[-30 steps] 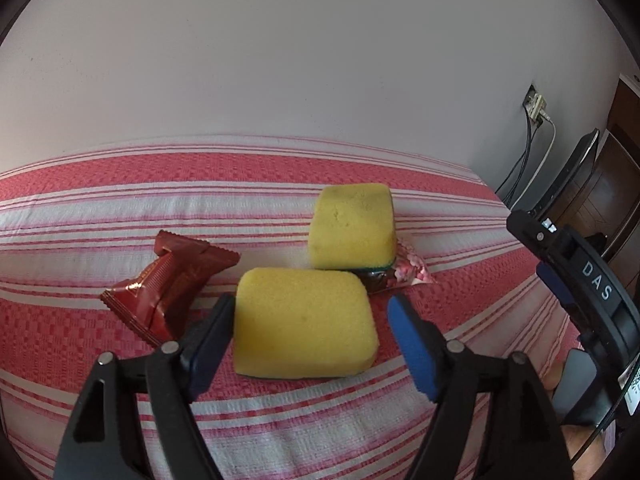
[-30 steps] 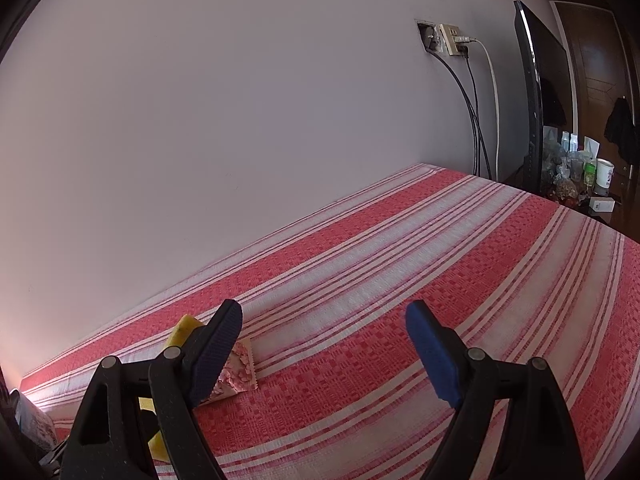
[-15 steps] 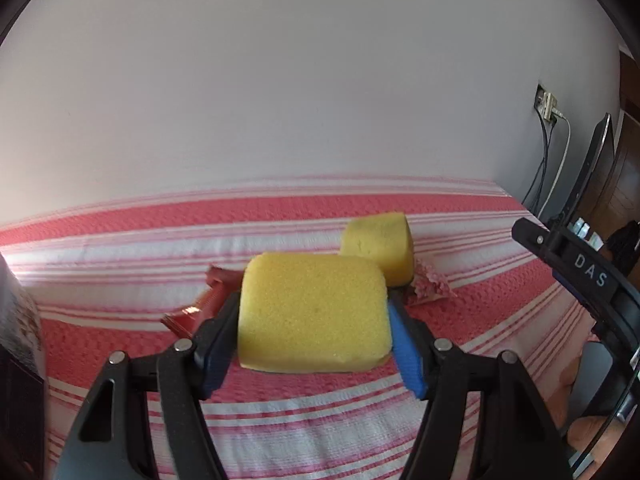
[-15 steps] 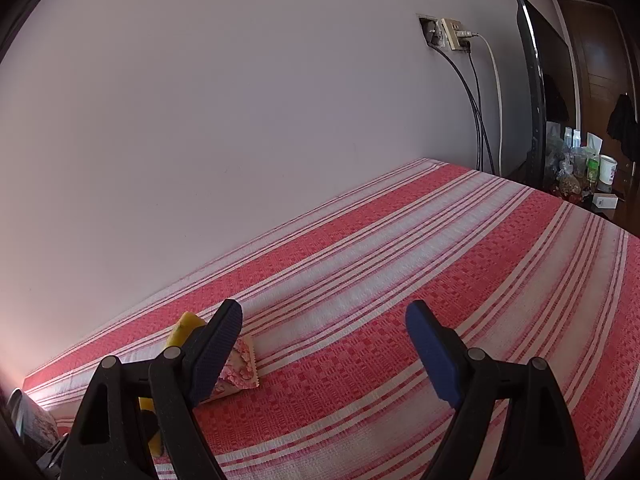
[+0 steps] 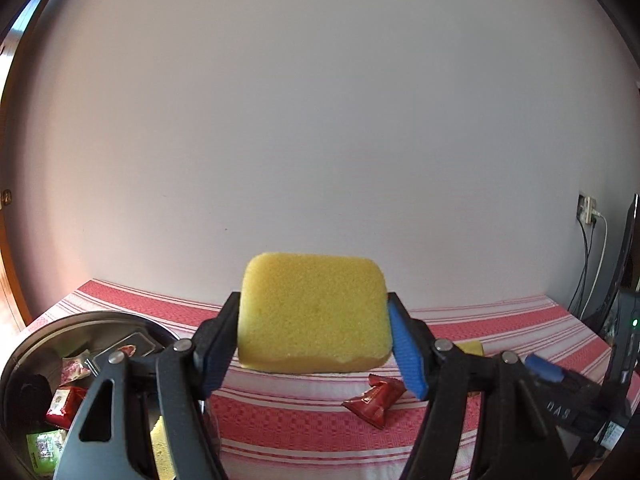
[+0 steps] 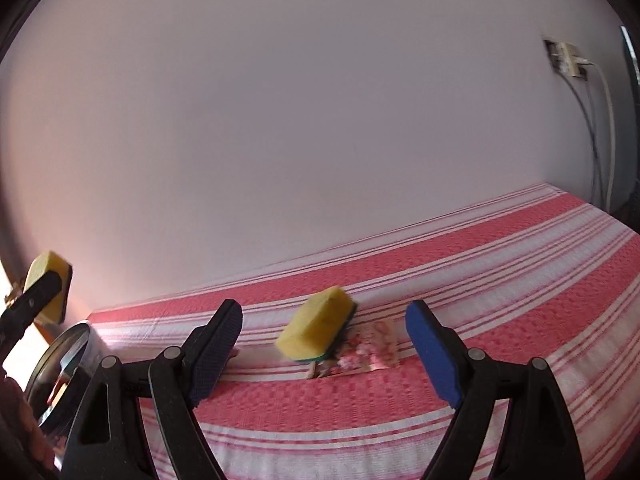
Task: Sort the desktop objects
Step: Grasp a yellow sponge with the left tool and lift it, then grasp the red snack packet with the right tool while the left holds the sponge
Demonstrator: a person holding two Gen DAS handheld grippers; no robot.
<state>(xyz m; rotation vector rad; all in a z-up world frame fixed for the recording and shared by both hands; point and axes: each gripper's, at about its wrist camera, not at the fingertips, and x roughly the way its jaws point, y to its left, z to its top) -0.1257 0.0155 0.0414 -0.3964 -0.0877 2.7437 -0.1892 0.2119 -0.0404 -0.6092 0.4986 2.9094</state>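
My left gripper (image 5: 312,302) is shut on a yellow sponge (image 5: 314,320) and holds it in the air, above the striped cloth and just right of a metal bowl (image 5: 86,317). From the right wrist view that sponge (image 6: 42,276) shows at the far left, over the bowl (image 6: 74,346). A second yellow sponge (image 6: 318,328) with a green underside lies tilted on a pink packet (image 6: 374,350). My right gripper (image 6: 324,310) stands open in front of them, with nothing between its pads. A red packet (image 5: 374,400) lies on the cloth.
The bowl holds several small packets (image 5: 64,400) and a yellow sponge (image 5: 160,448). A red and white striped cloth (image 6: 500,280) covers the table, which runs up to a plain wall. A wall socket with cables (image 6: 568,60) and a dark monitor (image 5: 630,264) are at the right.
The left gripper closed on the near sponge, lifted it off the cloth and swung left, bringing the bowl into view. The right gripper turned left; the second sponge now sits centred before it.
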